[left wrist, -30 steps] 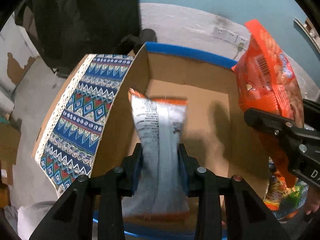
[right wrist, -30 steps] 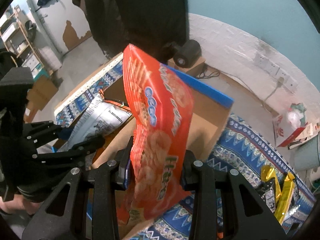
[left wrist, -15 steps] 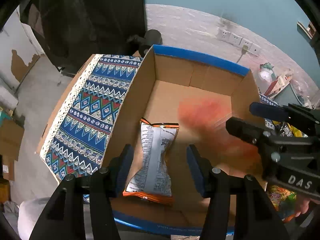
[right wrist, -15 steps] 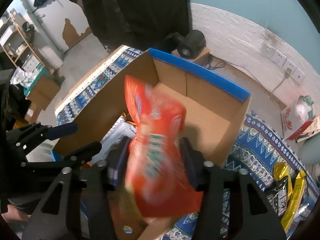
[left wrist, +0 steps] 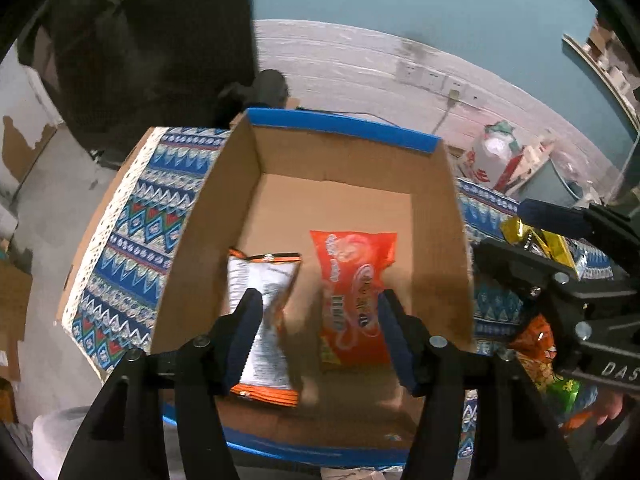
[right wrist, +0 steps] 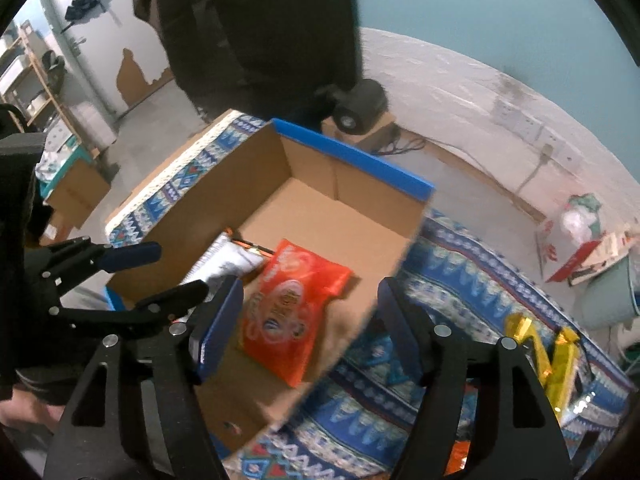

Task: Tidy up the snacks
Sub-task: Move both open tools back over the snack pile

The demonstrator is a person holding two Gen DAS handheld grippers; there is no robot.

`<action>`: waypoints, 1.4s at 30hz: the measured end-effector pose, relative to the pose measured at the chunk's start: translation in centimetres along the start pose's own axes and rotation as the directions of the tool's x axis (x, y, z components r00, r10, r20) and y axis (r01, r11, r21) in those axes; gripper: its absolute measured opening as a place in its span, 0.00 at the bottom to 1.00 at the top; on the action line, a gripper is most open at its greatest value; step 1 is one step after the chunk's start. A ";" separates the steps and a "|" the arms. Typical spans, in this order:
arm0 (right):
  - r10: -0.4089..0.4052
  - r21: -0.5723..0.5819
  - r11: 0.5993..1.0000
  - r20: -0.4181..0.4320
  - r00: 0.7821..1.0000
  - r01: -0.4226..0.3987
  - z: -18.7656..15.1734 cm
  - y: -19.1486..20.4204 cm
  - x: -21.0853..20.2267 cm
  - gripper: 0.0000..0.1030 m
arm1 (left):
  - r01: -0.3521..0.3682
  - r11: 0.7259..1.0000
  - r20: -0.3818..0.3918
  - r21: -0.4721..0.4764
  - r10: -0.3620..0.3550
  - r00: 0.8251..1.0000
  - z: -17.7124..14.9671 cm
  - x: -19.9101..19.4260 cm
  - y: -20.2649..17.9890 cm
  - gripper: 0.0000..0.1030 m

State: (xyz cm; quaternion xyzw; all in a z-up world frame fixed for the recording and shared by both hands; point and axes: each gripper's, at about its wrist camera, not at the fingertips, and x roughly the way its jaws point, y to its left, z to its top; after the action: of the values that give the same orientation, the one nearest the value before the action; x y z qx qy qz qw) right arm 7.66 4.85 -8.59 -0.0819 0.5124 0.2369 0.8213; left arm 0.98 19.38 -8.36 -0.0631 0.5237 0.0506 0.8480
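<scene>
An open cardboard box with blue rims stands on a patterned cloth. Inside lie a white-and-orange snack bag on the left and an orange-red snack bag beside it; both also show in the right wrist view, the orange-red bag and the white bag. My left gripper is open and empty above the box's near side. My right gripper is open and empty above the box's right wall. Each gripper shows in the other's view, the right and the left.
Gold-wrapped snacks and more orange and green packets lie on the blue patterned cloth right of the box. A dark jacket hangs behind. A black device and wall sockets sit beyond the table.
Both grippers opened and let go of their bags. The white bag dropped into the box first, then the orange-red bag beside it. Both grippers have lifted and pulled back.
</scene>
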 end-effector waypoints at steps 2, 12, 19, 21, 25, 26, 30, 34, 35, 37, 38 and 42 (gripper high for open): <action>-0.021 0.010 1.000 -0.004 1.000 0.021 -0.5 -1.1 -0.8 0.69 | 0.024 1.000 -0.001 0.013 -0.024 1.000 0.0 -0.2 -0.9 0.62; -0.108 0.076 0.991 -0.009 0.994 0.108 -3.7 -6.7 -4.9 0.68 | 0.071 0.992 0.000 0.108 -0.071 0.997 -0.1 -0.9 -5.9 0.63; -0.166 0.118 0.979 -0.021 0.986 0.168 -6.6 -10.1 -7.6 0.70 | 0.096 0.979 -0.004 0.180 -0.096 0.995 -0.3 -1.2 -9.8 0.67; -0.180 0.134 0.974 -0.025 0.983 0.182 -7.4 -11.1 -8.1 0.70 | 0.099 0.974 -0.009 0.203 -0.100 0.995 -0.4 -1.1 -11.1 0.67; -0.200 0.165 0.965 -0.033 0.979 0.203 -8.9 -13.0 -9.1 0.70 | 0.113 0.962 -0.017 0.247 -0.112 0.994 -0.6 -1.1 -13.4 0.67; -0.208 0.172 0.962 -0.036 0.977 0.211 -9.4 -13.6 -9.3 0.70 | 0.115 0.960 -0.019 0.257 -0.114 0.993 -0.6 -1.1 -13.9 0.67; -0.225 0.200 0.952 -0.047 0.973 0.230 -10.9 -15.3 -10.0 0.70 | 0.119 0.946 -0.035 0.301 -0.114 0.993 -1.0 -0.7 -16.1 0.67; -0.242 0.227 0.941 -0.063 0.968 0.250 -12.3 -17.0 -10.3 0.70 | 0.134 0.936 -0.060 0.327 -0.121 0.991 -1.4 -0.1 -17.6 0.67; -0.245 0.234 0.938 -0.069 0.967 0.254 -12.6 -17.4 -10.3 0.70 | 0.137 0.933 -0.066 0.332 -0.122 0.990 -1.5 0.2 -17.9 0.67; -0.248 0.246 0.934 -0.080 0.965 0.260 -13.1 -18.1 -10.1 0.70 | 0.138 0.929 -0.075 0.343 -0.119 0.990 -1.6 0.7 -18.5 0.67; -0.248 0.252 0.932 -0.086 0.965 0.262 -13.4 -18.5 -10.0 0.70 | 0.136 0.929 -0.078 0.345 -0.116 0.990 -1.6 1.0 -18.8 0.67; -0.248 0.275 0.923 -0.112 0.962 0.270 -14.4 -19.9 -9.2 0.70 | 0.144 0.925 -0.101 0.351 -0.116 0.988 -1.5 2.2 -19.6 0.67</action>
State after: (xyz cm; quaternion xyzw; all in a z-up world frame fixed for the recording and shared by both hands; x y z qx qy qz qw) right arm 2.20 -20.77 -9.27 -0.0377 0.5566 0.0458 0.8286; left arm 3.64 -0.17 -9.88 0.0556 0.5515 -0.1044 0.8257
